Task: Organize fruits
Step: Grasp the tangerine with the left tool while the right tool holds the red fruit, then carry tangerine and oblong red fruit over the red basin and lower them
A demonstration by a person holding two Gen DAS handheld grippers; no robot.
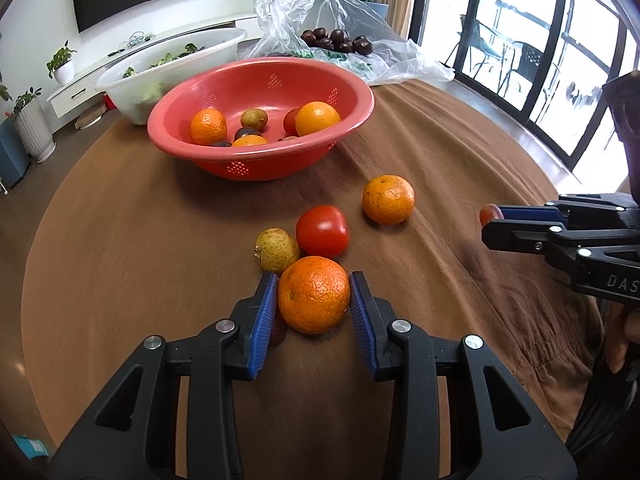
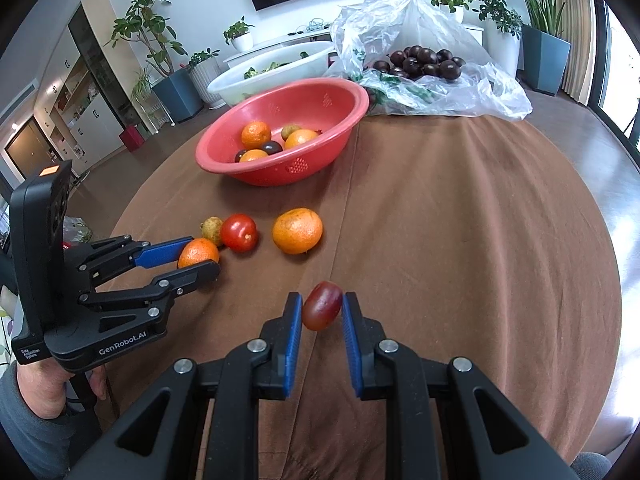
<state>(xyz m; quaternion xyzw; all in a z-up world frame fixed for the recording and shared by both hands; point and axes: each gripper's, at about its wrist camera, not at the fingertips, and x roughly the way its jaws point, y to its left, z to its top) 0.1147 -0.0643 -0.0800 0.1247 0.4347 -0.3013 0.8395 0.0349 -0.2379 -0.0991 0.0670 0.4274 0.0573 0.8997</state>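
My left gripper is shut on an orange that rests on the brown tablecloth; both blue pads press its sides. A yellow-green fruit and a red tomato lie just beyond it. A second orange sits further right. A small dark fruit peeks out under the left finger. My right gripper is shut on a small red-purple fruit, held above the cloth. The red colander bowl at the back holds several oranges and small fruits.
Behind the red bowl stands a white basin of greens. A clear plastic bag with dark round fruits lies at the back right. The round table's edge curves close on the left and right. A hand holds the left gripper.
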